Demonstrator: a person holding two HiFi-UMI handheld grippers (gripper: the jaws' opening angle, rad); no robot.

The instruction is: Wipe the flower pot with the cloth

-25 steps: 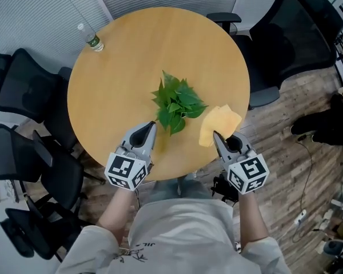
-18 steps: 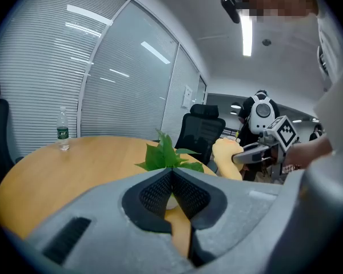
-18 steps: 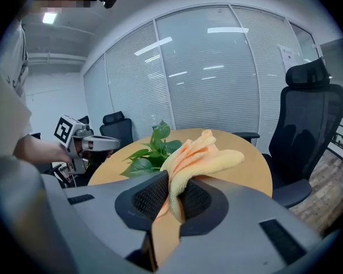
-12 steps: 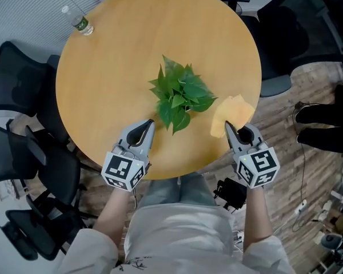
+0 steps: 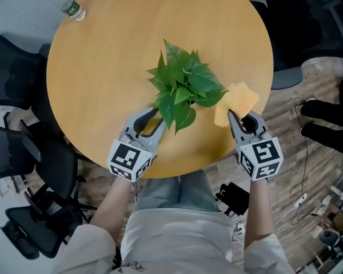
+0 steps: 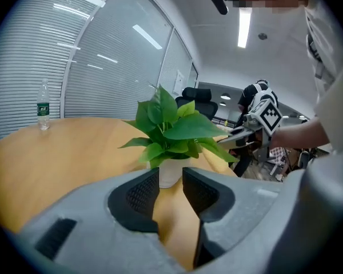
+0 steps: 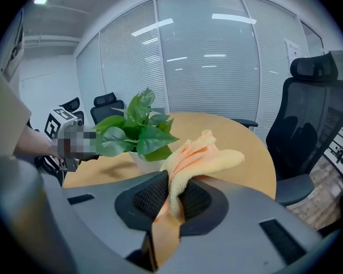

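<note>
left gripper (image 6: 170, 188): hovering at the table's 6 o'clock edge. its jaws have just been easing apart and are standing at a narrow gap. nothing is sitting between the pads, and the white pot is showing straight ahead, beyond them.
right gripper (image 7: 171, 201): hanging over the rim at about 4 o'clock, with its jaws pinching the cloth and the pads pressing on its fold.
cloth (image 5: 238, 99): pale orange, flopping forward out of the jaws. its free end is lying over the table edge just beside the outer leaves; whether it is touching them i cannot tell.
flower pot (image 6: 170, 173): standing upright a little toward 4 o'clock from the table's centre. in the head view the leaves are covering it completely.
plant (image 5: 186, 87): leaves are spreading wide, the lowest ones reaching down toward the left gripper's tips.
table (image 5: 108, 67): round and wooden, with the stretch from 9 round to 1 o'clock lying bare.
water bottle (image 5: 68, 7): standing right at the 10 o'clock rim, well apart from the pot.
office chairs (image 5: 14, 84): crowding the 8 to 9 o'clock side, with another sitting near 2 o'clock.
wooden floor (image 5: 300, 170): showing beyond the rim at 4 o'clock.
</note>
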